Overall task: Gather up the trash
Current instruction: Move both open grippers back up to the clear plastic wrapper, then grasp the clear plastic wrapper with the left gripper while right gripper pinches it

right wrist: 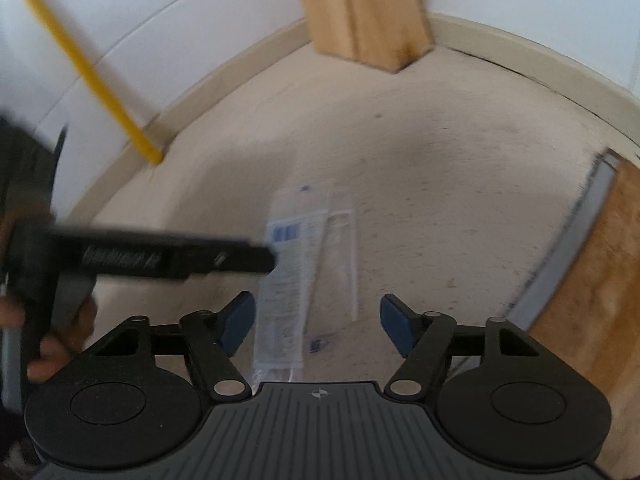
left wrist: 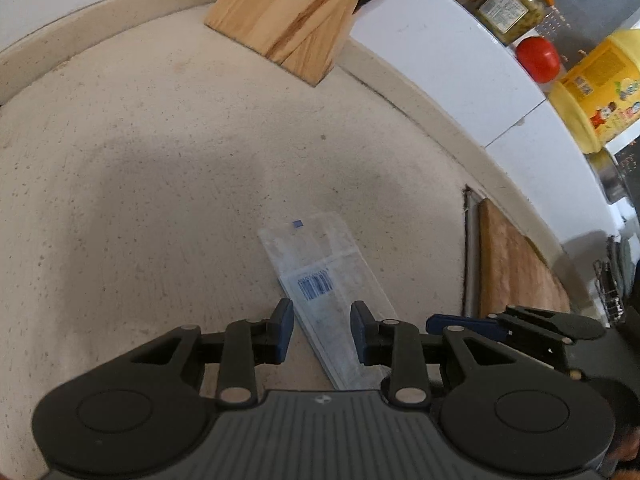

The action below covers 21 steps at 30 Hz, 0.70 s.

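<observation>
Countertop [left wrist: 160, 160] — speckled beige, white-tiled wall [left wrist: 440, 52]

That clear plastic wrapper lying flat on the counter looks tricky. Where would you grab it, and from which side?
Probably from above, at a long edge near its near end. The wrapper lies flat on the counter, thin and long, so nothing sticks up to grip. The left claw is open and straddles its narrow width; pinching across that width may buckle the film up into a fold the pads can hold.
</observation>
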Each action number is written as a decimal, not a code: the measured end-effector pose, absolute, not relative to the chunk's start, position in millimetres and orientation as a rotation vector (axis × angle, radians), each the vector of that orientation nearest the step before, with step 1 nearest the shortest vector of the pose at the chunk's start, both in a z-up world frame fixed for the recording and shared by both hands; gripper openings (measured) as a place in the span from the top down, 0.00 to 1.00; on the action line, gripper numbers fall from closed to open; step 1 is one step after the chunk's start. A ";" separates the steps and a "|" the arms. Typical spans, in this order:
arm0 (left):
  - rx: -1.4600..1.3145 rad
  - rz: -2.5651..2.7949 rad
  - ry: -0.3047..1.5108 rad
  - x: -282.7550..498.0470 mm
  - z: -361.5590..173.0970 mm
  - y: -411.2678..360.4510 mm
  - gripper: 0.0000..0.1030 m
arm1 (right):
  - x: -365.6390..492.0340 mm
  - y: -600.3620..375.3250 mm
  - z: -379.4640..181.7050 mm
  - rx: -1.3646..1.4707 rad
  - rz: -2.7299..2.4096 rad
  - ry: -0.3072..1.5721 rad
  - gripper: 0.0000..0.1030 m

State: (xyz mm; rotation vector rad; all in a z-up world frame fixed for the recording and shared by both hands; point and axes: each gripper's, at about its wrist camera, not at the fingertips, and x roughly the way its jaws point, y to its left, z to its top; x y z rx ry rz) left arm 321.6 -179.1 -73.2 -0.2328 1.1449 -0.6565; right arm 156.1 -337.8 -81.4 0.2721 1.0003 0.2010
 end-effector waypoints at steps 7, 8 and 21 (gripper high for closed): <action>-0.219 -0.608 1.175 334.7 -67.4 -198.1 0.58 | 170.4 -319.8 -82.0 0.150 0.216 1.024 0.16; -0.201 -0.599 1.179 336.1 -65.9 -201.4 0.56 | 172.0 -319.2 -83.1 0.138 0.209 1.031 0.15; 0.161 -0.471 1.171 333.7 -60.2 -264.8 0.50 | 174.0 -319.5 -91.1 0.129 0.240 1.037 0.12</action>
